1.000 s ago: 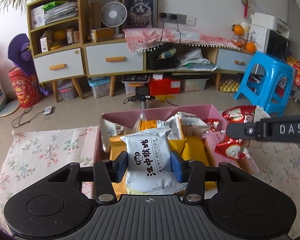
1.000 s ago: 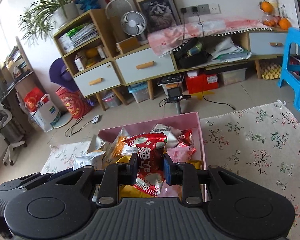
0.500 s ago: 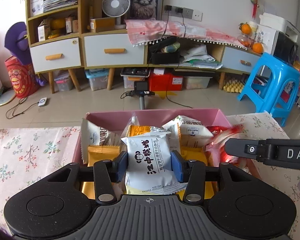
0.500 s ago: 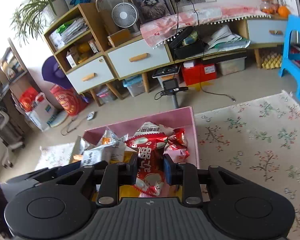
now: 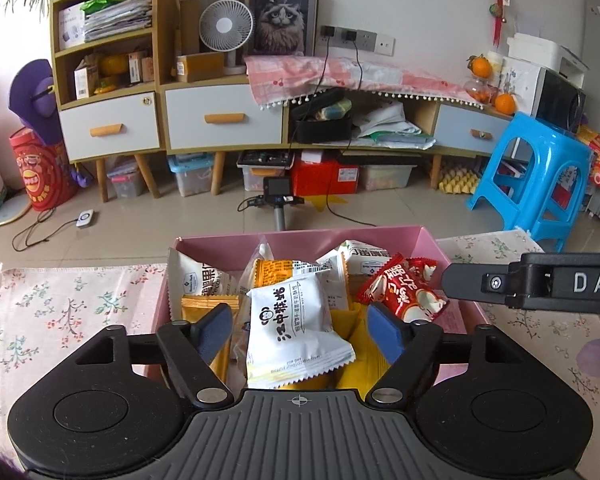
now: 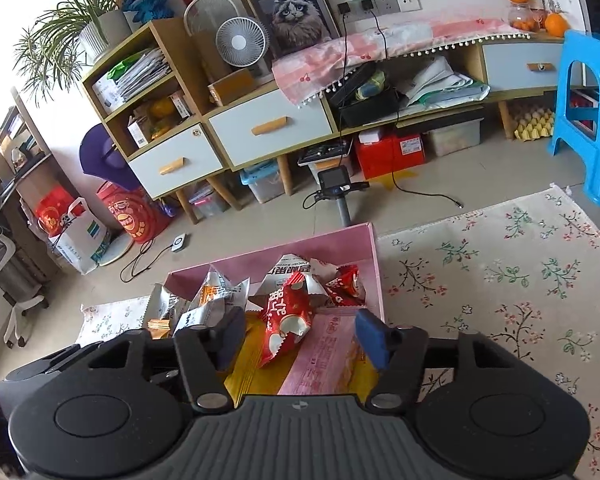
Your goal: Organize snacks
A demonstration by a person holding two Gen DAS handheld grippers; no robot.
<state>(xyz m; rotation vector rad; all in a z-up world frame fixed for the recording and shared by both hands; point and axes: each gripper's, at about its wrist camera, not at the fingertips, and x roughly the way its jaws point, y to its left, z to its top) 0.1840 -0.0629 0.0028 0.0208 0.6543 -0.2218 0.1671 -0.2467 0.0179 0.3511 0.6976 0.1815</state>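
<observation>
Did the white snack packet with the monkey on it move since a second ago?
Yes. The white snack packet has left the left gripper's grip; the jaws now stand open, and it lies lower among the snacks inside the pink box.

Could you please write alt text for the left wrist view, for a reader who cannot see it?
The open left gripper hangs over a pink box of snacks, a white snack packet lying loose between its blue fingers. A red snack packet lies to the right, near the right gripper.

Right claw [image 6: 298, 334] spread over red packet [image 6: 286, 320] (in pink box [image 6: 374, 264]).
</observation>
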